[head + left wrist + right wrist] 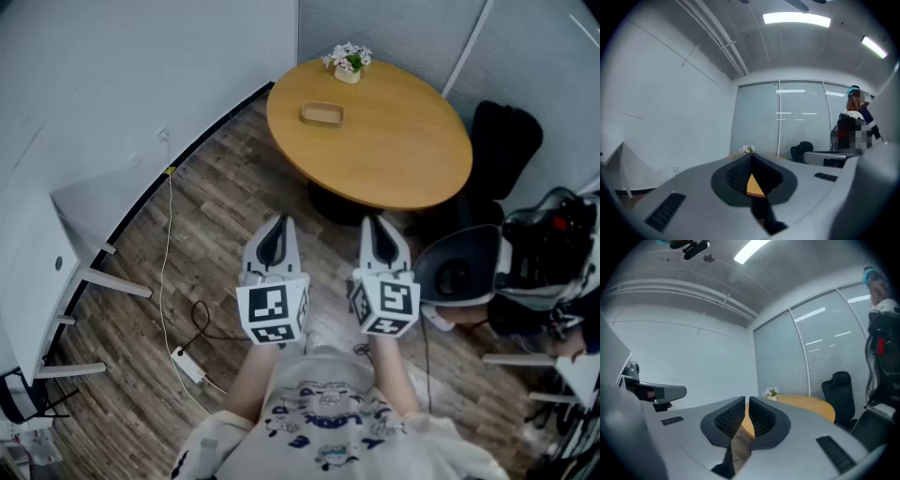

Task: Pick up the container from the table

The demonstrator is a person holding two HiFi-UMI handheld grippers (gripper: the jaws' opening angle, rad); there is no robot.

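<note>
A small shallow tan container [322, 114] lies on the round wooden table [403, 150], toward its far left side. Both grippers are held low over the floor, close to the person's body and well short of the table. My left gripper [278, 225] points at the table, jaws closed with nothing between them; in its own view the left gripper [751, 156] shows only a sliver of table between the pads. My right gripper [375, 223] is beside it, also empty. In its own view the right gripper [747, 402] is shut to a thin slit. The container is hidden in both gripper views.
A small pot of flowers [348, 64] stands at the table's far edge. A black chair [506, 141] is behind the table on the right and a grey chair [459, 267] with gear is nearer. A white cable and power strip [187, 364] lie on the wood floor; white desk legs [103, 277] are at left.
</note>
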